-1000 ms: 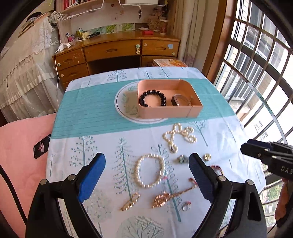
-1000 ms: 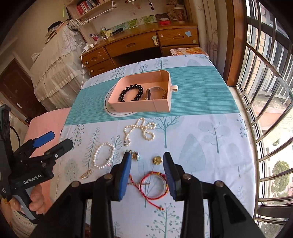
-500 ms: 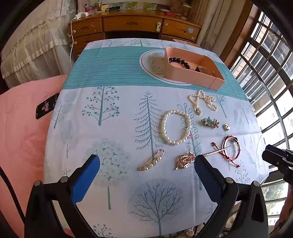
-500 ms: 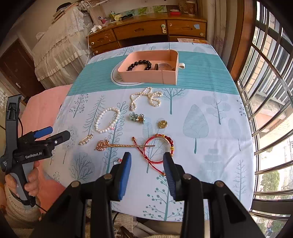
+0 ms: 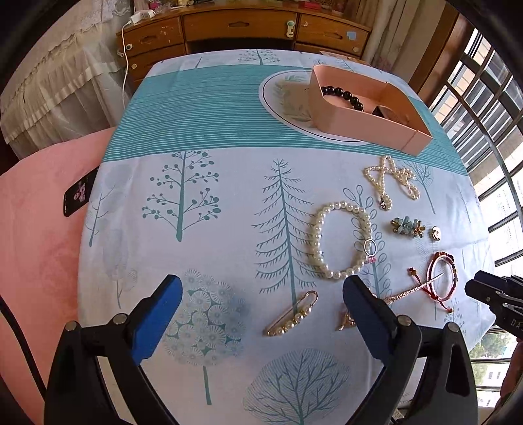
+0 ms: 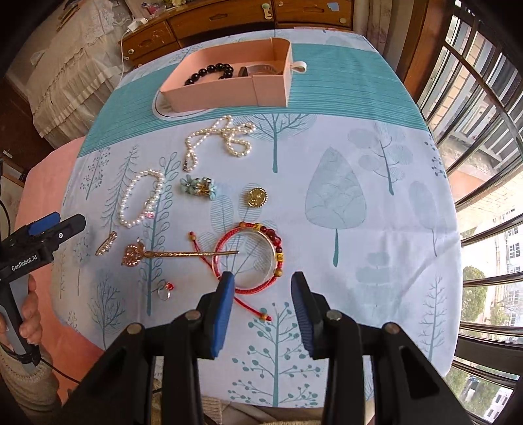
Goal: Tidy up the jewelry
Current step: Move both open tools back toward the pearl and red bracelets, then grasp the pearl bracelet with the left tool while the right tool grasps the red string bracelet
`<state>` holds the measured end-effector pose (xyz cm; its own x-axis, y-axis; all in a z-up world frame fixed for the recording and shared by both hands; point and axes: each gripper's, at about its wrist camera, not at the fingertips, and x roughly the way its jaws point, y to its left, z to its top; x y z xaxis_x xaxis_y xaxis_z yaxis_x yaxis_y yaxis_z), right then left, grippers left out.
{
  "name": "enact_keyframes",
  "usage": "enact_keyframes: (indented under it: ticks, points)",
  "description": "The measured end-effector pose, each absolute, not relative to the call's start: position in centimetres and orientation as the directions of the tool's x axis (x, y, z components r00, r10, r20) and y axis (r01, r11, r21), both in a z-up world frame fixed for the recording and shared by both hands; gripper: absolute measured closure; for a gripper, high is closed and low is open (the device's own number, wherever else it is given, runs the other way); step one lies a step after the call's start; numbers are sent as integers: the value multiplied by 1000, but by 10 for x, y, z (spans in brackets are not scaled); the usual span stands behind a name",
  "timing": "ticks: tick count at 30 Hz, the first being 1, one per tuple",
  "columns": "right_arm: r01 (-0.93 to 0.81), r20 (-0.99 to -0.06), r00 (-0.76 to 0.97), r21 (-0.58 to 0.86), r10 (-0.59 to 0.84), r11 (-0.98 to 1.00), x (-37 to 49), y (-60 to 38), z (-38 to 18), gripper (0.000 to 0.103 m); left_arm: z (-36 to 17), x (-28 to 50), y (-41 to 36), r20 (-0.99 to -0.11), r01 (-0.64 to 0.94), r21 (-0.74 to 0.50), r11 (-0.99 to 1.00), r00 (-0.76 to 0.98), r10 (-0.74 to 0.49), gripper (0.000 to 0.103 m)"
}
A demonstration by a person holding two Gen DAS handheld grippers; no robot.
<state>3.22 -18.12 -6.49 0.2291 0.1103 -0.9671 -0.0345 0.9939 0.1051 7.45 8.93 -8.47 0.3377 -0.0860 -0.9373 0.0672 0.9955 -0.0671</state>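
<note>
Loose jewelry lies on the tree-print tablecloth point(image 5: 196, 248). My left gripper point(image 5: 261, 291) hovers over the near edge, its jaws wide and closing, pressing on nothing; a pearl clip point(image 5: 291, 315) lies on the cloth below the gap. A pearl bracelet point(image 5: 317, 229), pearl necklace point(image 5: 392, 179), flower brooch point(image 5: 407, 226) and gold hair stick point(image 6: 176, 253) lie beyond. My right gripper point(image 6: 261, 284) is open and empty, just short of a red cord bracelet point(image 6: 278, 248). The pink box point(image 6: 222, 94) at the far side holds a black bead bracelet point(image 6: 209, 73).
A gold button point(image 6: 256, 197) and a small ring point(image 6: 165, 291) also lie on the cloth. A phone point(image 5: 76, 193) rests on the pink cushion at the left. A wooden desk point(image 5: 245, 23) stands behind the table, and window bars point(image 6: 483, 98) run along the right.
Both grippers have sunk toward the table and tipped further down, so the jewelry looks nearer. The left gripper's view has slid left, away from the box. Nothing was picked up.
</note>
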Motion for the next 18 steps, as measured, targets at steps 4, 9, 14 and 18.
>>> enact_keyframes:
  ticks: [4, 9, 14, 18]
  points:
    - [-2, -976, 193, 102, 100, 995, 46, -187, -80, 67, -94, 92, 75, -947, 82, -39, 996, 315, -63, 6]
    - [-46, -982, 171, 70, 77, 997, 55, -180, -90, 78, -104, 108, 58, -957, 104, -9, 995, 288, -38, 18]
    - [-107, -987, 157, 21, 38, 994, 59, -169, -99, 92, -115, 120, 47, -974, 114, -17, 993, 225, -43, 41]
    - [-113, -984, 165, 44, 63, 993, 60, -170, -97, 92, -123, 129, 40, -982, 126, -16, 992, 182, -39, 55]
